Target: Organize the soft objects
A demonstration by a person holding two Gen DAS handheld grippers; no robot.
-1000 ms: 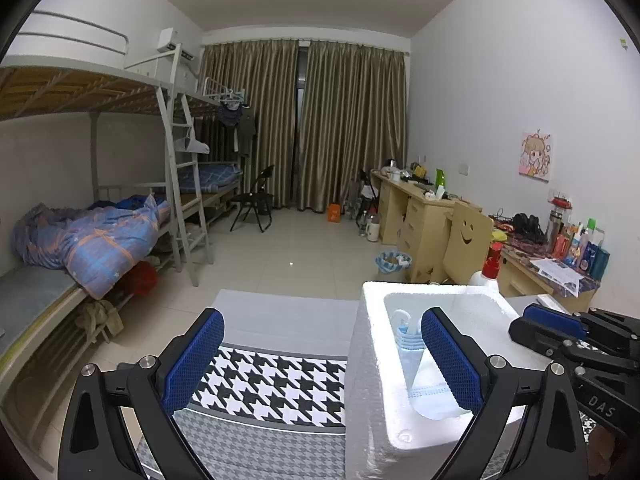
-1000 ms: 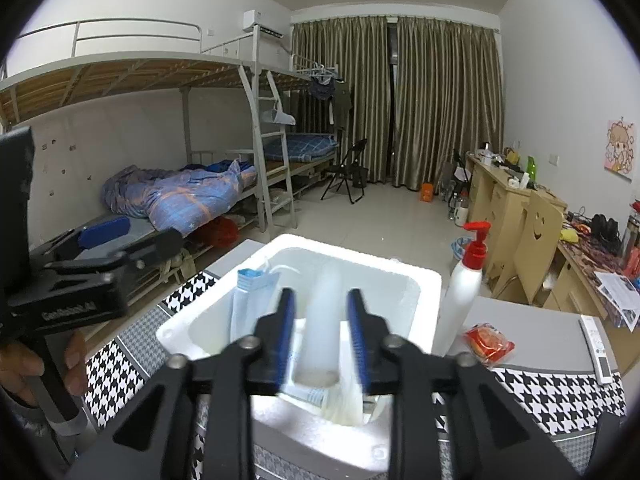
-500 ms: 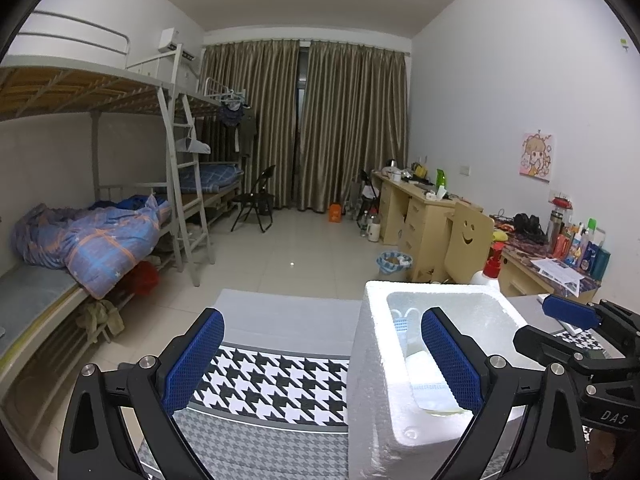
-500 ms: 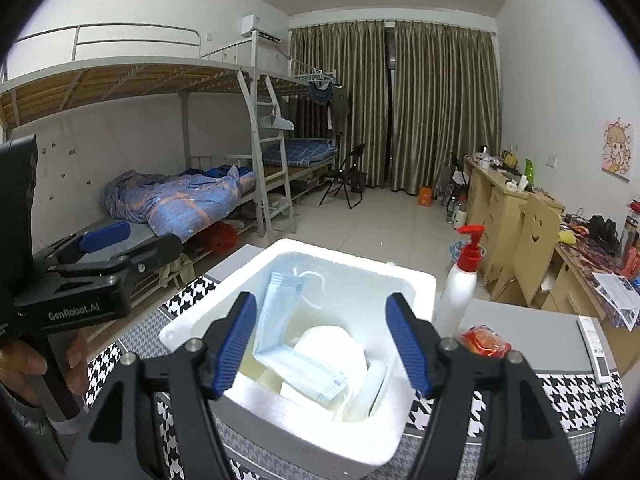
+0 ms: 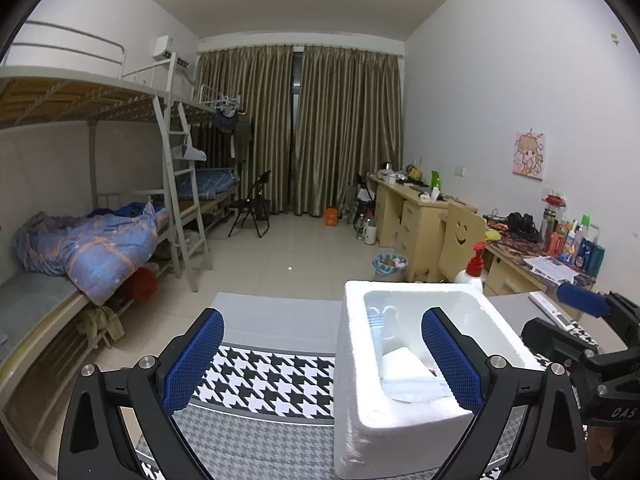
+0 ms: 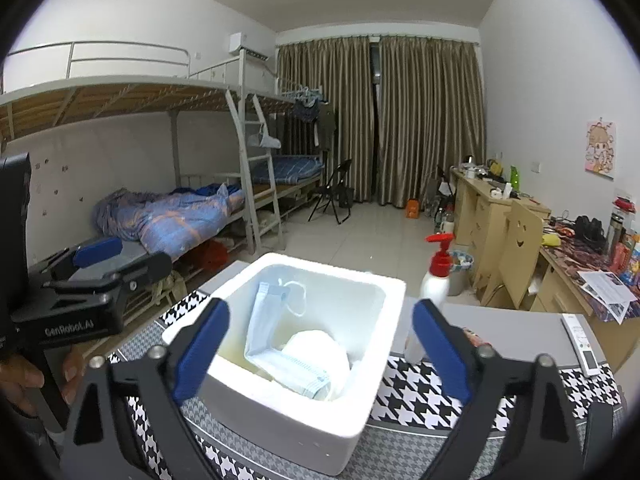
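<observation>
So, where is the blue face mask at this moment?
In the right wrist view, the blue face mask lies inside the white foam box, leaning on its left wall beside a white pad.

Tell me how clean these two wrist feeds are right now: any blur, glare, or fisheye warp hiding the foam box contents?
Left wrist view: sharp, dim even ceiling light, strong barrel warp with dark corners; the left tool partly blocks the foam box. Right wrist view: sharp too, no glare; the face mask and white cup-shaped item show clearly between the right tool's open fingers.
</observation>
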